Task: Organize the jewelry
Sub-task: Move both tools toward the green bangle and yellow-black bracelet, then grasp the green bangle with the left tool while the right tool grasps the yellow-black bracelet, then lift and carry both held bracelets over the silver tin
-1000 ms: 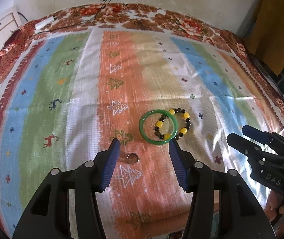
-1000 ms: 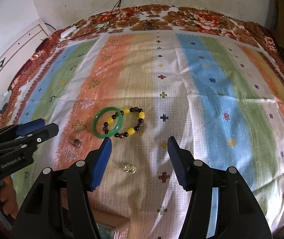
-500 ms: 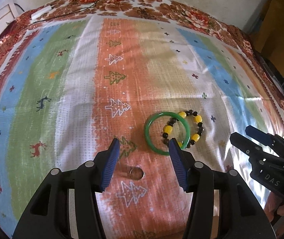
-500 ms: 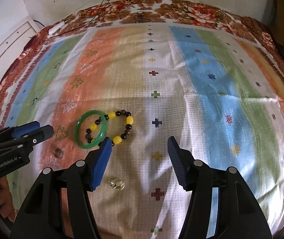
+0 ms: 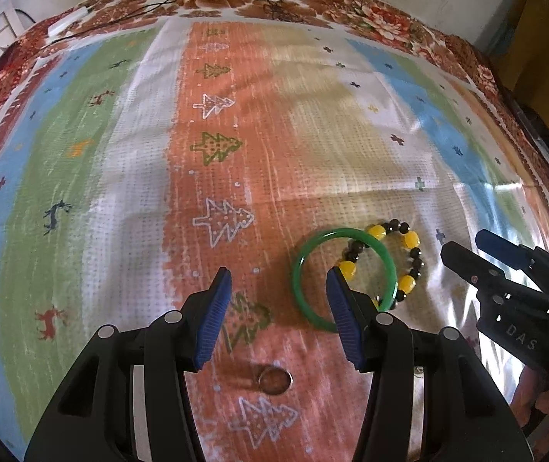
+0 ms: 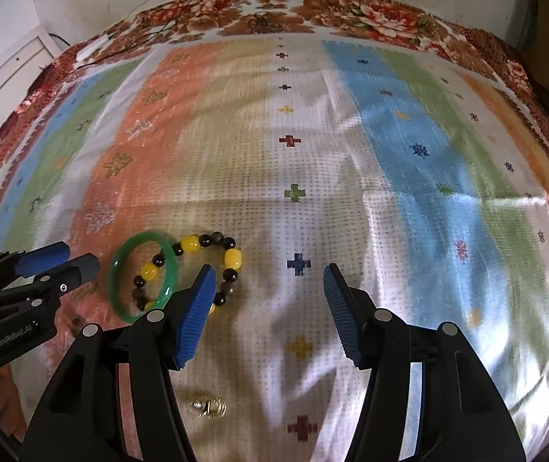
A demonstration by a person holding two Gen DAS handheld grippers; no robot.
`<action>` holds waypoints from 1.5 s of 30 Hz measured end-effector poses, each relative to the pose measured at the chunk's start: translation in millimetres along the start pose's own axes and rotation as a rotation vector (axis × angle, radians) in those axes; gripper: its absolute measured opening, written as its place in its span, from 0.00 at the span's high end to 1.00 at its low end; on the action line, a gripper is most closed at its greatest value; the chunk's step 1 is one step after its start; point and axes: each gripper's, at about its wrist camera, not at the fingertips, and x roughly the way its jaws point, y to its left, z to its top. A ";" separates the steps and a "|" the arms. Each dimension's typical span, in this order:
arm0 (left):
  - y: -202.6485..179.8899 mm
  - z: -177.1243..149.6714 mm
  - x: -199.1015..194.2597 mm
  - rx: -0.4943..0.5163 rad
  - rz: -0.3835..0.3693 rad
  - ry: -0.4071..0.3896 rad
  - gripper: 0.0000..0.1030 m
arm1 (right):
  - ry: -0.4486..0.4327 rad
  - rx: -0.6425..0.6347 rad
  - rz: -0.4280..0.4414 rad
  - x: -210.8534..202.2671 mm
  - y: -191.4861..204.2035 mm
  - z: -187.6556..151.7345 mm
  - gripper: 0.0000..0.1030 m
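A green bangle (image 5: 305, 258) lies on the striped cloth, overlapping a bracelet of yellow and dark beads (image 5: 409, 239). My left gripper (image 5: 279, 292) is open and empty, its right finger over the bangle's near side. A small silver ring (image 5: 273, 380) lies below, between the left fingers. In the right wrist view the bangle (image 6: 120, 265) and bead bracelet (image 6: 232, 258) sit at the left, a small gold piece (image 6: 205, 407) lies low between the fingers, and my right gripper (image 6: 266, 292) is open and empty, its left finger beside the beads.
The striped patterned cloth (image 5: 128, 154) covers the whole surface, with a floral border at the back. A white strip with black cables (image 5: 68, 25) lies at the far left edge. A wall stands behind.
Both grippers have moved forward over the cloth. The bangle and beads now sit closer to the fingertips, and the silver ring and gold piece have slid lower between the fingers.
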 end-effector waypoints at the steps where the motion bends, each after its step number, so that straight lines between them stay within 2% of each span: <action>1: 0.5 1.1 2.5 -0.001 0.001 0.005 0.50 | 0.005 0.001 0.000 2.9 -0.1 0.7 0.44; 5: -0.1 3.5 10.4 0.004 -0.014 0.026 0.50 | 0.025 -0.003 0.007 12.9 2.9 2.1 0.44; 11: -1.2 2.0 22.2 0.024 0.000 0.062 0.50 | 0.076 0.003 0.007 30.4 4.0 0.5 0.44; 15: -5.4 -0.2 26.3 0.061 0.023 0.067 0.51 | 0.072 -0.010 -0.013 33.0 7.7 -0.7 0.44; 16: -5.7 -0.3 26.9 0.067 0.031 0.071 0.53 | 0.071 -0.017 -0.017 33.6 8.6 -1.1 0.44; 18: -4.8 -0.4 27.9 0.075 0.058 0.077 0.64 | 0.074 -0.030 -0.016 34.4 9.2 -2.0 0.44; 19: -3.7 -0.2 27.6 0.076 0.066 0.078 0.67 | 0.079 -0.034 -0.014 34.7 8.6 -1.9 0.49; 20: -0.8 0.3 27.3 0.071 0.082 0.082 0.77 | 0.081 -0.034 -0.016 34.5 7.3 -1.7 0.54; 21: 2.2 0.8 27.1 0.062 0.089 0.086 0.87 | 0.083 -0.031 -0.015 33.9 5.6 -1.5 0.68; 22: 7.0 2.0 27.2 0.046 0.098 0.092 0.92 | 0.086 -0.029 -0.014 33.8 4.0 -1.1 0.83; 23: 11.2 2.3 26.5 0.036 0.091 0.095 0.93 | 0.092 -0.031 -0.018 33.8 3.2 -1.2 0.89; 25: 15.8 2.2 24.9 0.026 0.071 0.096 0.93 | 0.091 -0.045 -0.021 32.8 2.5 -2.4 0.90; 31: 16.4 -1.1 14.6 0.021 0.083 0.085 0.94 | 0.092 -0.037 0.018 24.7 0.2 -2.6 0.90; 45: 10.8 -4.2 -40.9 -0.035 0.032 -0.004 0.92 | 0.011 -0.056 0.075 -31.9 10.1 -3.3 0.90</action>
